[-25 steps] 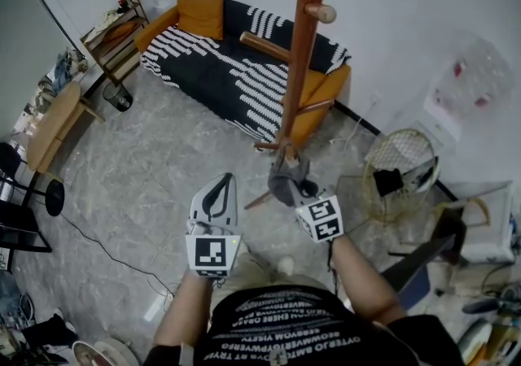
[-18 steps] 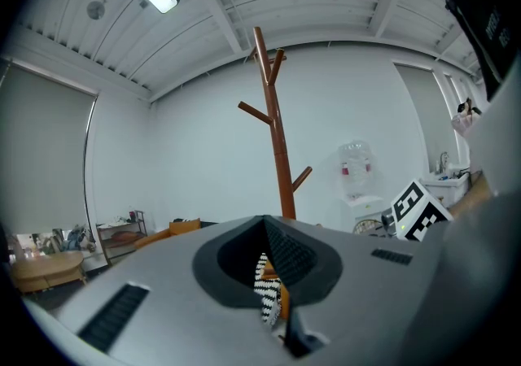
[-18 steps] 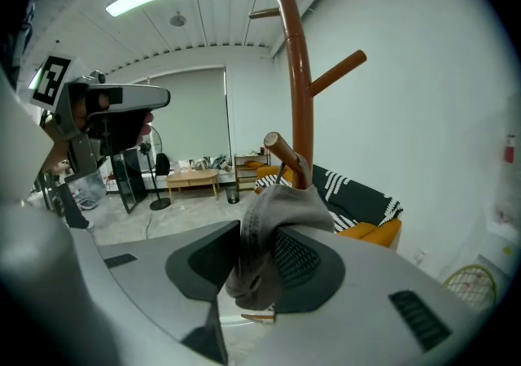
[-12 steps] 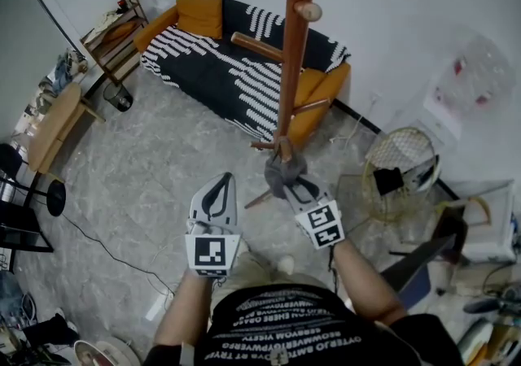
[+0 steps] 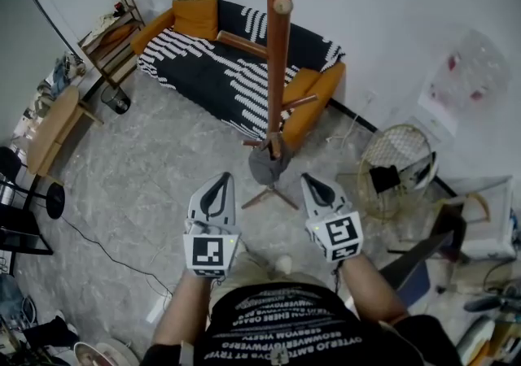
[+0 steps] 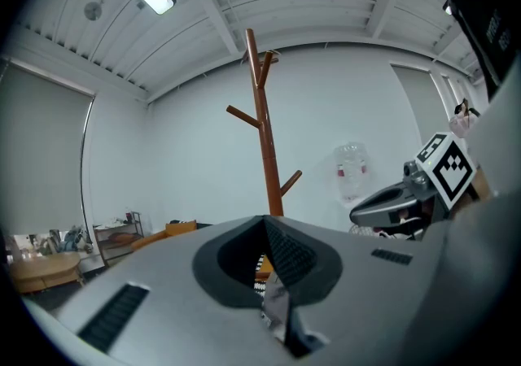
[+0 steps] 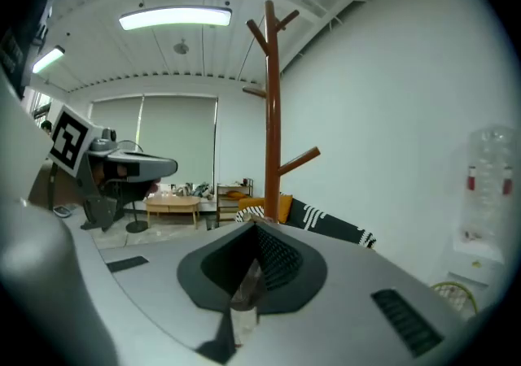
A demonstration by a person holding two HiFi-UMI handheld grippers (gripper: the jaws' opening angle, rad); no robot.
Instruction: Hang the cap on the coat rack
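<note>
Hanging from a low peg of the coat rack (image 5: 279,55), the grey cap (image 5: 267,166) sits against the wooden pole close to its splayed feet. It is free of both claws.

Left claw (image 5: 218,185): held out level, tips toward the rack. Its own view shows the two jaws pressed together along the seam, with nothing between them. The cap lies ahead of it and off to its right, apart from the tips.

Right claw (image 5: 315,185): alongside the left one, also pointing at the rack. Its jaws have just been closing and now meet, with nothing between them. The cap lies ahead of it and off to its left, near but not touching.

The cap falls roughly midway between the two claws, a little beyond their tips. The rack pole rises straight ahead of both, with angled pegs higher up.

Beyond the rack, farther ahead of the claws, a black-and-white striped sofa (image 5: 236,63) with orange cushions stands against the wall. A round wire fan guard (image 5: 399,163) lies on the floor off to the right of the right claw.
</note>
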